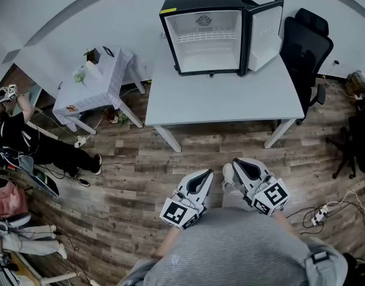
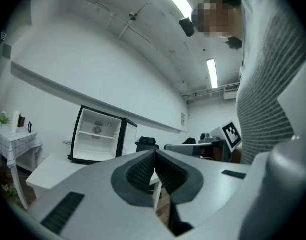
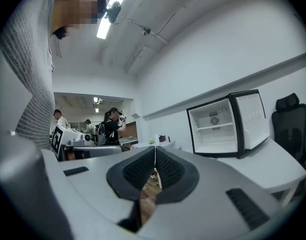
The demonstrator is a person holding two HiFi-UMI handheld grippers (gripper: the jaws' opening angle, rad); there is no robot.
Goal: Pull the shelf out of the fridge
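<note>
- Fridge (image 1: 205, 16): small, black-cased and white inside; it stands at the far edge of the white tabletop (image 1: 224, 103); its door (image 1: 265, 33) is swung open to the right in the head view.
- Shelf (image 1: 204, 37): a white rack seated level across the upper part of the fridge interior; it lies wholly inside the cabinet, well apart from both claws.
- Left claw (image 1: 207, 174): held over the wood floor (image 1: 140, 171), short of the near tabletop edge and well apart from the fridge; in the left gripper view the two ribbed pads meet at their tips; closed, with nothing between them.
- Right claw (image 1: 231, 168): just beside the left claw and likewise short of the tabletop; in the right gripper view the pads are pressed together tip to tip; closed and empty.
- Aim: each gripper view looks over its closed pads towards the tabletop; the open fridge and its shelf show beyond, left of centre in the left gripper view and right of centre in the right gripper view.
- Surroundings: a black office chair (image 1: 307, 43) stands at the right of the tabletop, beside the open door; a small table with a checked cloth (image 1: 90, 88) stands to the left, apart from the tabletop; a person in dark clothing (image 1: 27, 142) is at the left margin; a power strip (image 1: 319, 214) with cables lies on the floor at the right.
- Operator: a grey ribbed sweater (image 1: 230, 255) fills the bottom edge of the head view, behind both marker cubes.
</note>
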